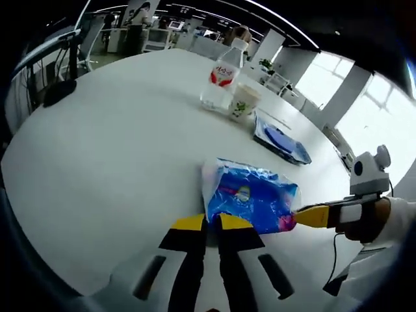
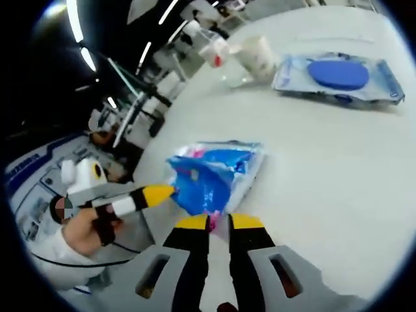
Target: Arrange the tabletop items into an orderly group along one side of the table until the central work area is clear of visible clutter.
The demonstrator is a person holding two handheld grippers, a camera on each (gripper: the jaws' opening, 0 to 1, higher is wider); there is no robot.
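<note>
A crinkled blue plastic packet [image 1: 250, 195] with a pink corner lies on the white table [image 1: 110, 156], near its edge. My left gripper [image 1: 211, 222] is shut on the packet's near edge, yellow tips on either side of it. The right gripper [image 1: 311, 216] comes in from the right and pinches the pink corner. In the right gripper view, the same packet [image 2: 214, 175] runs down into my right gripper [image 2: 220, 221], which is shut on the pink corner. There the left gripper [image 2: 155, 194] reaches in from the left onto the packet's blue corner.
Farther along the table stand a clear water bottle with a red label [image 1: 224, 73] and a pale cup [image 1: 244, 103] side by side. A flat blue wipes pack [image 1: 281, 140] lies near them, seen as a pack [image 2: 339, 78] with the cup [image 2: 257, 57] beside it. Office desks lie beyond.
</note>
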